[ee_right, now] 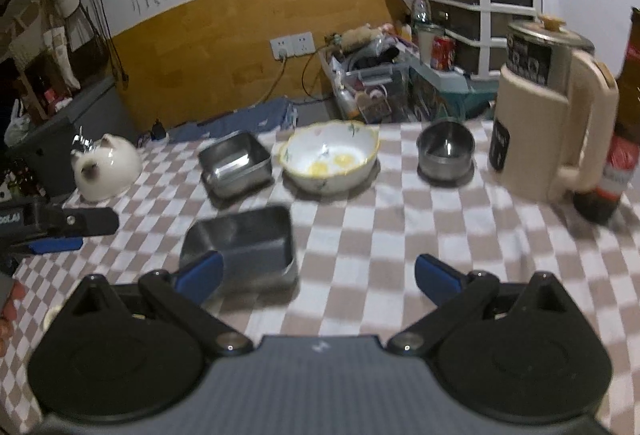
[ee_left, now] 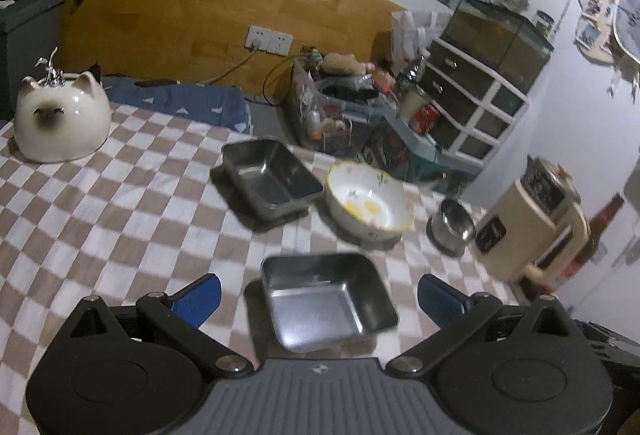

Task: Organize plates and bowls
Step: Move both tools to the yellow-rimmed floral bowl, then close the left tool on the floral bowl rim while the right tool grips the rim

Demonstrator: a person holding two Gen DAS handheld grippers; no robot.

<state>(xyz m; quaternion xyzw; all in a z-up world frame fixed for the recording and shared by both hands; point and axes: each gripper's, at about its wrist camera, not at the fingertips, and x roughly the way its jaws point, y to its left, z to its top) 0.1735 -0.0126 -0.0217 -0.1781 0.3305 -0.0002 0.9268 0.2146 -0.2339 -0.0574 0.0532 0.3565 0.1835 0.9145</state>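
Grippers (ee_left: 320,299) agape; two steel trays (ee_left: 328,305), two bowls (ee_left: 370,201).

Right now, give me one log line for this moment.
left gripper: open, near tray between fingers, untouched | right gripper: open, empty | far tray, bowl, steel cup: on cloth, unstacked

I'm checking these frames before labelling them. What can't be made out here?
- Near rectangular steel tray: right wrist view, motion-blurred, its corner behind the right gripper finger.
- Brown glass bottle: top cut off by the frame edge.
- Left gripper: open; in the right wrist view the left edge crops it.
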